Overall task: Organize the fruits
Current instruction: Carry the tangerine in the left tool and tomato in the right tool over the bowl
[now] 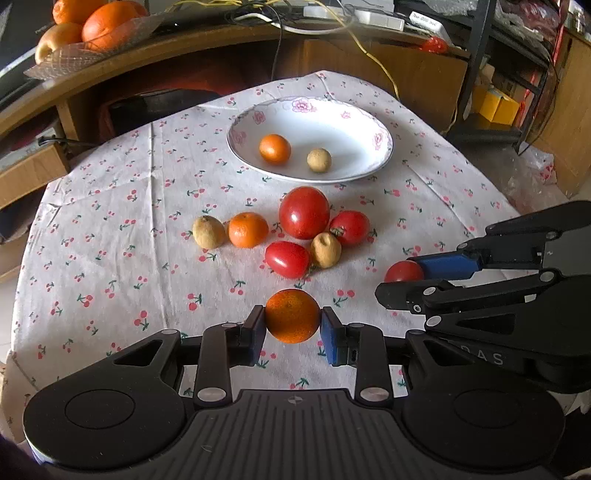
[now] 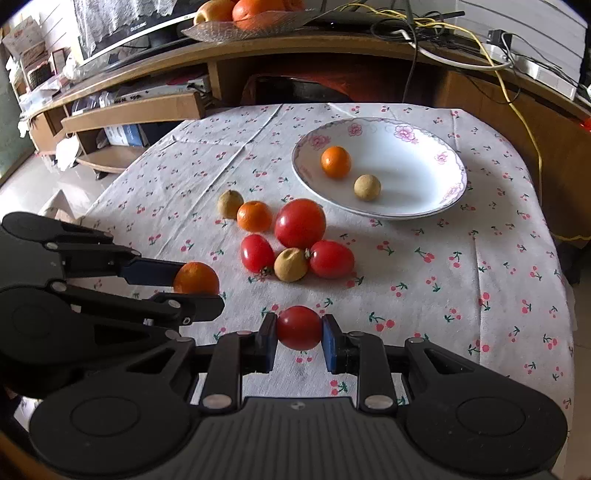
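Remaining loose: three tomatoes [image 1: 304, 212], two longans [image 1: 208, 232], one tangerine [image 1: 248, 229].

Behind my table I see a wooden desk [image 2: 332, 48] strung with a yellow cable [image 2: 517, 107], and what may be power strips [image 1: 380, 18].

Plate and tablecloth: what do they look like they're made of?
Plate: likely glazed ceramic or porcelain; glossy white surface with soft highlights and a printed pink flower rim.
Tablecloth: thin woven or non-woven fabric, matte, with fold creases and a cherry print; exact fibre can't be told.
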A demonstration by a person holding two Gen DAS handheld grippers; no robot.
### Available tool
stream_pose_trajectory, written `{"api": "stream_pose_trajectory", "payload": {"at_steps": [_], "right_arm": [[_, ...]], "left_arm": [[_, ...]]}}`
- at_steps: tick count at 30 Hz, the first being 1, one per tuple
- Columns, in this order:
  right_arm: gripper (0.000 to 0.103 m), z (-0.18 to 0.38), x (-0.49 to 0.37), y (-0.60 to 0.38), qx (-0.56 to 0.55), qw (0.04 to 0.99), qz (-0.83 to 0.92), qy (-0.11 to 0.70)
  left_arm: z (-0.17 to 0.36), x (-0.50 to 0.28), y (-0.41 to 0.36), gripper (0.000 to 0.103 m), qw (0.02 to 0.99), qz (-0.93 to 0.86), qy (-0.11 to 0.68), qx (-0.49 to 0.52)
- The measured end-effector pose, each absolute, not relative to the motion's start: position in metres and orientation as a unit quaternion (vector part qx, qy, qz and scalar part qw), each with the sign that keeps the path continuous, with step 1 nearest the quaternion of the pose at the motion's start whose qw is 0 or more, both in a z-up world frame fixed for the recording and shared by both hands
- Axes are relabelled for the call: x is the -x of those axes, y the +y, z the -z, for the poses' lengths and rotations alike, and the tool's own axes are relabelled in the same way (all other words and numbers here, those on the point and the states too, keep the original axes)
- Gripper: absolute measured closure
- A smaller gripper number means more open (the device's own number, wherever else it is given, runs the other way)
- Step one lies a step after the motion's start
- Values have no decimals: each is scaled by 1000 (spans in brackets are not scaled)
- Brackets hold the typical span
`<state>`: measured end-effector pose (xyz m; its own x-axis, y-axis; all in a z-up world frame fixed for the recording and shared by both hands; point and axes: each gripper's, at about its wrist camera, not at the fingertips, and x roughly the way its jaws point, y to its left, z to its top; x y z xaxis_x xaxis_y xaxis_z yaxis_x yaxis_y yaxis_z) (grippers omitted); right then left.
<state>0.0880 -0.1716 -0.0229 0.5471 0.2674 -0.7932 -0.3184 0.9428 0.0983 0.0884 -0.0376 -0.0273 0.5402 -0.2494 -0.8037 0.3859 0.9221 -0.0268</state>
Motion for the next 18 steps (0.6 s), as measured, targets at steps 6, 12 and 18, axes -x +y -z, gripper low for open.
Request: {"api": "stream_pose_trajectory", "payload": {"at_steps": [6, 12, 18], "right_arm": [[76, 18, -92, -175, 19, 883, -160, 440], [76, 13, -97, -177, 14, 888, -155, 432], [76, 5, -103, -181, 9, 895, -150, 421]], "left_arm": [[22, -93, -40, 65, 878, 180, 437, -73], [16, -98, -42, 65, 883, 177, 429, -72], [9, -105, -46, 65, 888, 176, 418, -74]]}}
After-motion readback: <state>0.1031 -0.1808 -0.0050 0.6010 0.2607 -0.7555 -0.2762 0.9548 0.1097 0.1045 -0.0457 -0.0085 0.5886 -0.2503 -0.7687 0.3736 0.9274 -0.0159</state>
